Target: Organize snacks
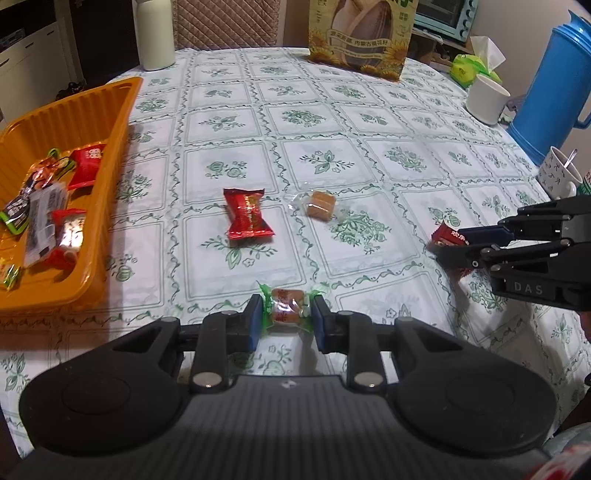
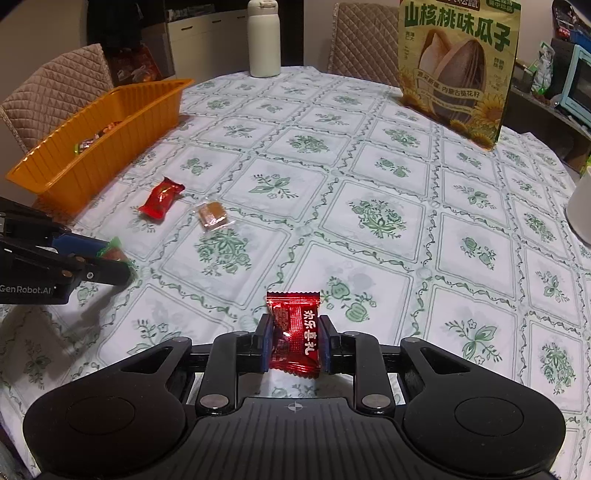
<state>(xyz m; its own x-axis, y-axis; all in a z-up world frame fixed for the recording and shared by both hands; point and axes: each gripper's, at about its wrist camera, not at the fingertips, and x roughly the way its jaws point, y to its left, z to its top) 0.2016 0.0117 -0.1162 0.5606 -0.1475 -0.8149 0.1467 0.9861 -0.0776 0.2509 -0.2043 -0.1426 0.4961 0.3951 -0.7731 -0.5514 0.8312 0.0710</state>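
Note:
My left gripper (image 1: pixel 288 314) is shut on a green-ended candy (image 1: pixel 289 308) with a brown-orange middle, just above the tablecloth. My right gripper (image 2: pixel 294 338) is shut on a red foil candy (image 2: pixel 294 332) with white characters. Each gripper also shows in the other's view: the right gripper (image 1: pixel 448 245) at the right edge with its red candy (image 1: pixel 445 234), the left gripper (image 2: pixel 114 258) at the left with its green candy (image 2: pixel 112 253). On the cloth lie a red wrapped candy (image 1: pixel 248 214) (image 2: pixel 161 200) and a clear-wrapped brown candy (image 1: pixel 320 204) (image 2: pixel 212 216). The orange basket (image 1: pixel 110 122) (image 2: pixel 92 147) on the left holds several snacks.
At the far side of the floral tablecloth (image 1: pixel 332 147) stand a white bottle (image 1: pixel 154 33) and a sunflower-seed bag (image 1: pixel 364 37) (image 2: pixel 458 66). On the right are a white cup (image 1: pixel 487 98), a blue jug (image 1: pixel 557 81), a tissue pack (image 1: pixel 476 66) and a patterned mug (image 1: pixel 559 171) with a spoon.

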